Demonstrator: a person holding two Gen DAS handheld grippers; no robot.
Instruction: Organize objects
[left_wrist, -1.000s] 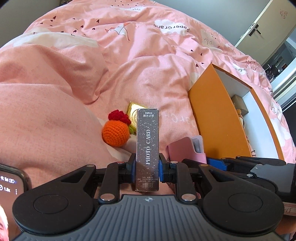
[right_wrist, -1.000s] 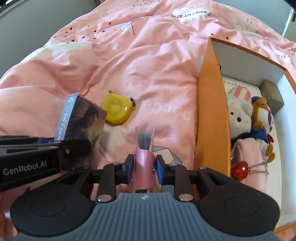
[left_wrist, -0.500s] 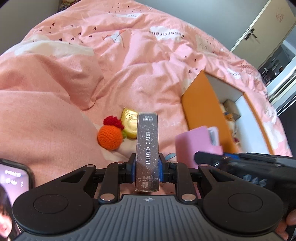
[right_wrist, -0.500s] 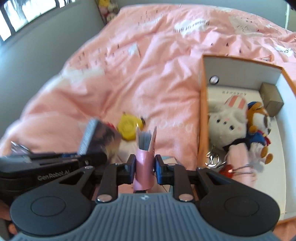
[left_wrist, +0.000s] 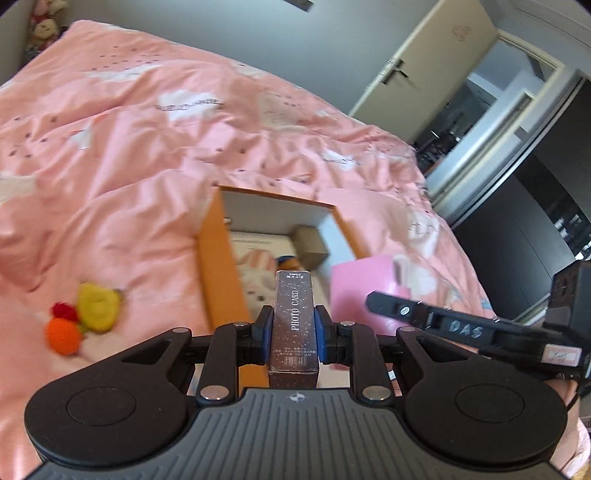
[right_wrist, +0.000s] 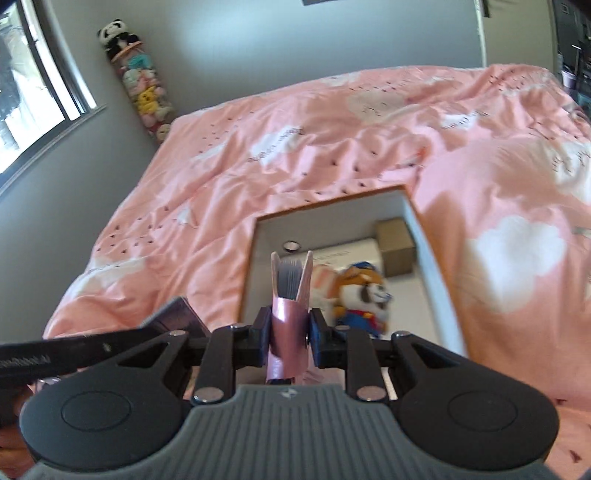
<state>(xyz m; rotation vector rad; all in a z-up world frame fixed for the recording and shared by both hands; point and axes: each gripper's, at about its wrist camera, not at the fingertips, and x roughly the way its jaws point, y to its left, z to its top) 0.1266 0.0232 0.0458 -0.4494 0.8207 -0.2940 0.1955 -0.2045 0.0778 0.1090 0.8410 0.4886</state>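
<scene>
Orange box (left_wrist: 218, 273) lies open on the bed, toys inside. Left gripper (left_wrist: 293, 328) clamps the photo-card pack (left_wrist: 294, 317); right gripper (right_wrist: 289, 329) clamps a pink card holder (right_wrist: 289, 325). Carry each past the rim, find a bare patch, lower before releasing.

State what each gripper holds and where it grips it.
The left gripper is shut on the PHOTO CARD box, pads on its two long sides near the lower end. The right gripper is shut on the pink card holder, across its lower body.
</scene>
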